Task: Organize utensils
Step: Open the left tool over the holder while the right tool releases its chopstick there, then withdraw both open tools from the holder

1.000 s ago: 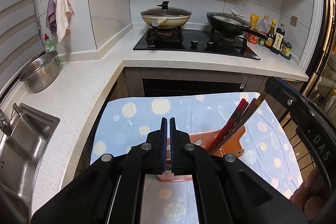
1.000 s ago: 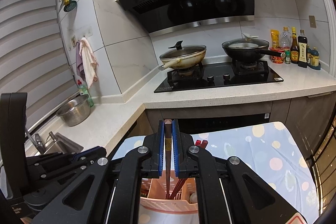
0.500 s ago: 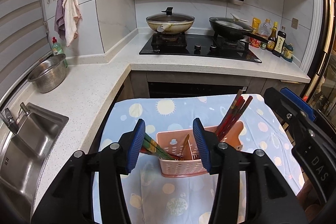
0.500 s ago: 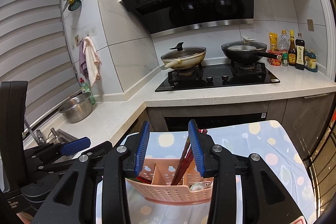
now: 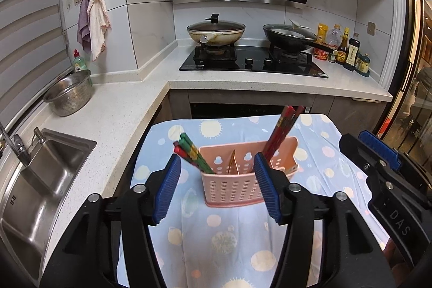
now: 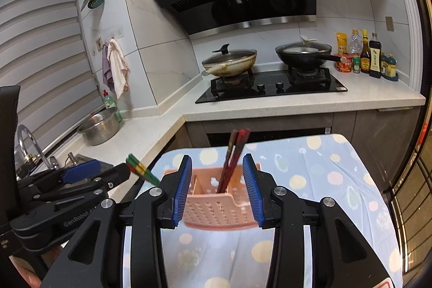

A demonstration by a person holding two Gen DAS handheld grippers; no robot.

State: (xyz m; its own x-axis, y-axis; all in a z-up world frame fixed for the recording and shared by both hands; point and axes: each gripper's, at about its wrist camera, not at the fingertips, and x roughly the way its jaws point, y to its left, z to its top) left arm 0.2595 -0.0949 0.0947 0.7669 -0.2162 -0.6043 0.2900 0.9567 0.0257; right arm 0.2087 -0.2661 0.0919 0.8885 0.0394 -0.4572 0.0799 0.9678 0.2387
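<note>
A pink slotted basket (image 5: pixel 237 188) (image 6: pixel 216 209) stands on the spotted blue cloth (image 5: pixel 216 239). Green-and-red chopsticks (image 5: pixel 192 151) (image 6: pixel 140 169) lean left out of its left compartment. Dark red chopsticks (image 5: pixel 283 128) (image 6: pixel 234 153) lean from its right compartment, and a gold utensil (image 5: pixel 232 161) stands in the middle. My left gripper (image 5: pixel 216 157) hangs short of the basket, its jaws opening with nothing pressed between the pads. My right gripper (image 6: pixel 216 161) is open, also short of the basket and holding nothing. Each gripper shows in the other's view: the right gripper (image 5: pixel 378 150) and the left gripper (image 6: pixel 81 172).
A steel sink (image 5: pixel 40 180) and a colander (image 5: pixel 70 93) sit on the white counter at the left. Behind the cloth-covered table is a hob (image 5: pixel 251 61) with two lidded pans. Sauce bottles (image 5: pixel 348 53) stand at the back right.
Both grippers went from shut to open, letting go of the chopsticks they held in the basket. Both have drawn back from the basket, which now shows whole.
</note>
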